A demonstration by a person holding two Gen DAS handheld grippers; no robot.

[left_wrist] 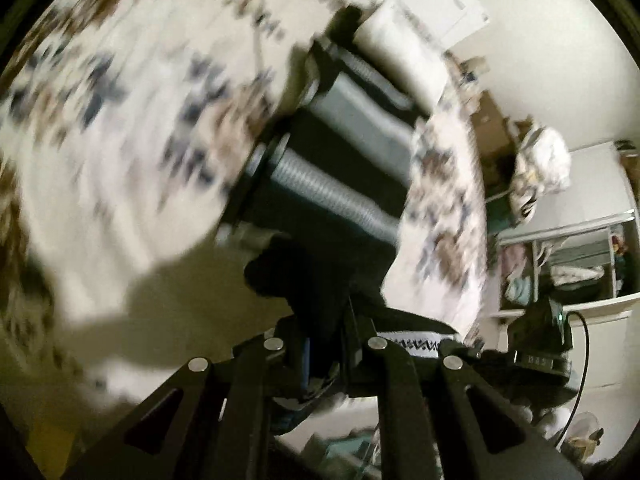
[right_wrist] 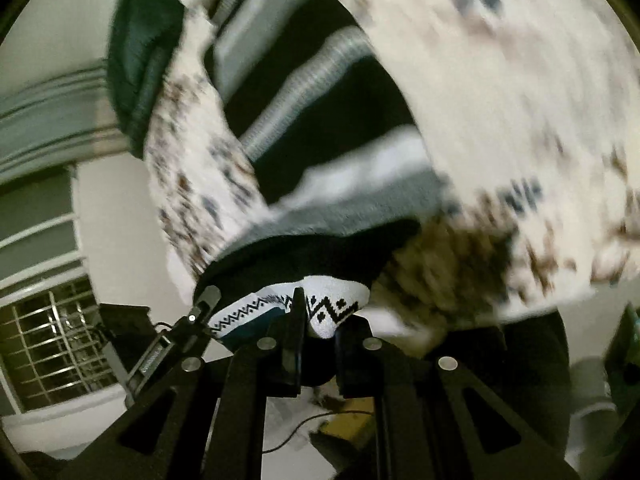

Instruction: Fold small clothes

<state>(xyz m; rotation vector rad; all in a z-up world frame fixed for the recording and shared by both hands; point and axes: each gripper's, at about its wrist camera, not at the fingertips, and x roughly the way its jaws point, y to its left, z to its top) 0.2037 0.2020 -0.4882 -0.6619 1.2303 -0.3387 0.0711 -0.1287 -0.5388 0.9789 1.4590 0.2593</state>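
Note:
A small dark garment (left_wrist: 344, 152) with grey and white stripes and a white band with a black zigzag pattern (right_wrist: 320, 312) is stretched between both grippers, lifted off the bed. My left gripper (left_wrist: 324, 344) is shut on its black edge. My right gripper (right_wrist: 318, 340) is shut on the patterned band. In the left wrist view the band (left_wrist: 416, 345) runs off to the right, toward the other gripper (left_wrist: 536, 348). The garment hangs above a white bedspread with brown and blue flowers (left_wrist: 120, 120), which also shows in the right wrist view (right_wrist: 500, 100). Both views are motion-blurred.
A white shelf unit with folded clothes (left_wrist: 568, 264) and a pile of laundry (left_wrist: 540, 164) stand at the right. A barred window (right_wrist: 52, 352) and white wall are at the left of the right wrist view. A dark green item (right_wrist: 136, 60) lies on the bed.

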